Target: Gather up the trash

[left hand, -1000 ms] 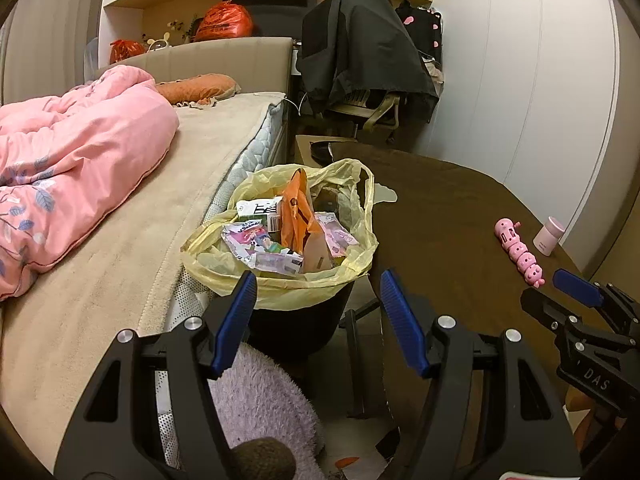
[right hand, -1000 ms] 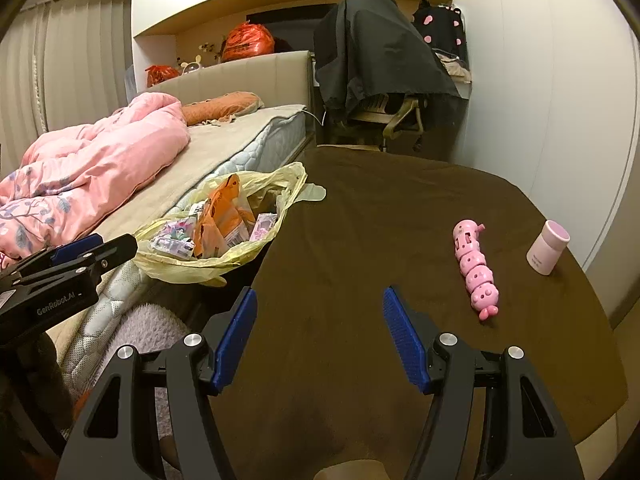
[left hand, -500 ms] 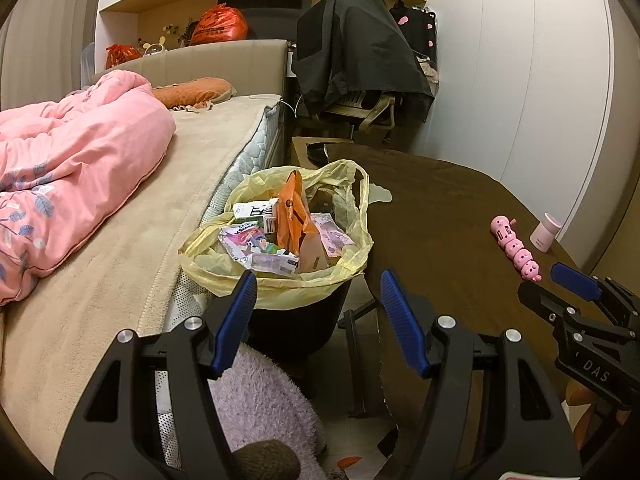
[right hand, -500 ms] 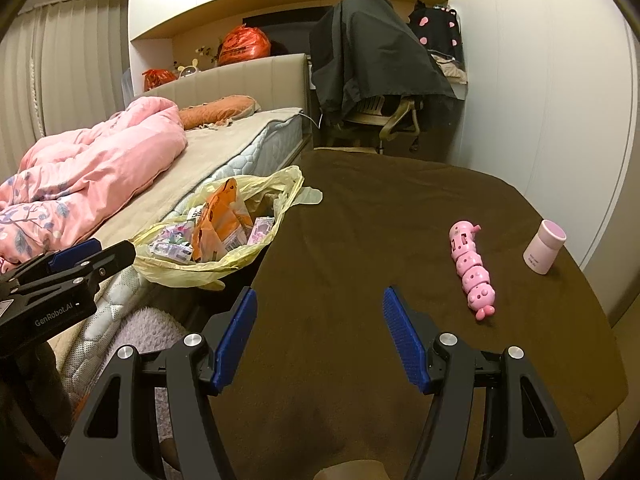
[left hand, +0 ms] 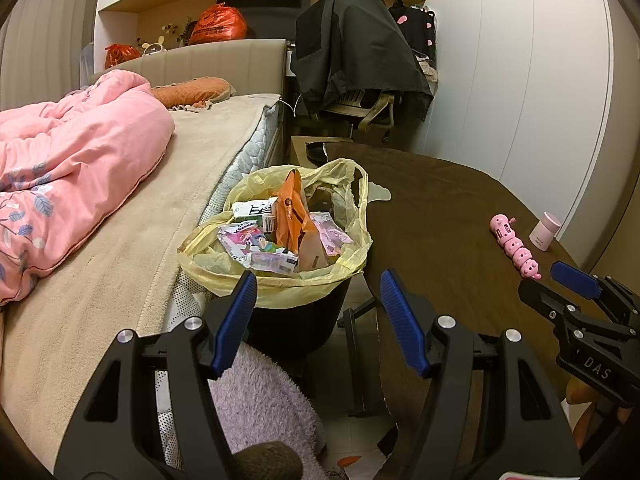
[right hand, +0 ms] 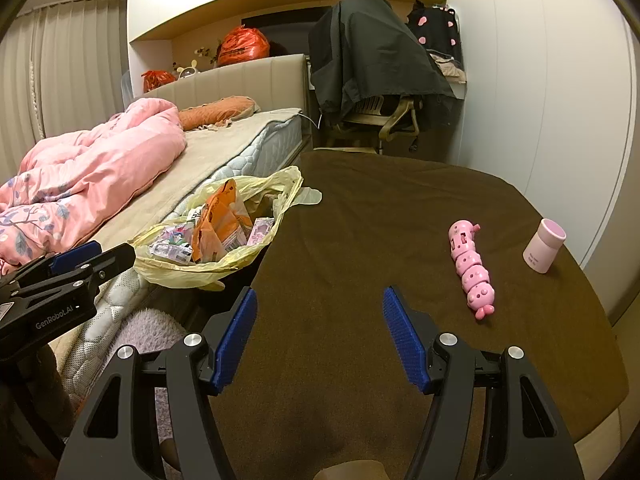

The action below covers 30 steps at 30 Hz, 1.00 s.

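A pink duvet (left hand: 72, 168) lies on the bed (left hand: 120, 264), beside it the full bin (left hand: 296, 320) with trash (left hand: 280, 232), both empty grippers, left (left hand: 318, 308) and right (right hand: 318, 320), spread, then the table (right hand: 360, 240) with a pink toy (right hand: 470, 270) and a jar (right hand: 544, 250).
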Tool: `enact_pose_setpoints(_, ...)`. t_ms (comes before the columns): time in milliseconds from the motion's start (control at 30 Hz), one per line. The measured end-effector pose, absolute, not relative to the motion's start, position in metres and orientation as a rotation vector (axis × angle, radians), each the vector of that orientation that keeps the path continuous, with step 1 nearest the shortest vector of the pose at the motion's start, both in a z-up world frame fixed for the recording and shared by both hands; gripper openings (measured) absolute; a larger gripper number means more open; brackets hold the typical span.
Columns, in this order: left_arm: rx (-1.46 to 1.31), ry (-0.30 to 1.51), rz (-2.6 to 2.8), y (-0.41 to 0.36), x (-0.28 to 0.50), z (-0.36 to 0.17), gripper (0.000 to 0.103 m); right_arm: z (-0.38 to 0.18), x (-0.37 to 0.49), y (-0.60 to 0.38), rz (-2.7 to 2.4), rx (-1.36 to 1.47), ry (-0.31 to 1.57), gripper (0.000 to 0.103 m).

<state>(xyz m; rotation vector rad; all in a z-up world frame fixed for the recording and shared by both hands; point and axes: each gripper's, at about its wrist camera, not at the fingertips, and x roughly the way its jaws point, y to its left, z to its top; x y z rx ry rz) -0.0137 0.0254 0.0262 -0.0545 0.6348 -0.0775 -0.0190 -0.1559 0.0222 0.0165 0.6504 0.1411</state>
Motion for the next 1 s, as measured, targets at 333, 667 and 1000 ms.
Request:
enact_pose_setpoints(333, -0.054, 0.637, -0.081, 0.0243, -0.0141, 0.0256, 0.061, 0.0219, -0.0192, -0.1561, 0.141, 0.018, 0.65, 0.061)
enact_pose_setpoints(667, -0.051, 0.648, -0.099, 0.0265, -0.0131, 0.0233, 0.061, 0.0267, -0.0193, -0.1536, 0.136, 0.02, 0.642, 0.061)
enact_pose_setpoints(1000, -0.052, 0.649, -0.103, 0.0281, -0.0121, 0.0239, 0.061, 0.0278, -0.0204, -0.1507, 0.136, 0.018, 0.641, 0.061)
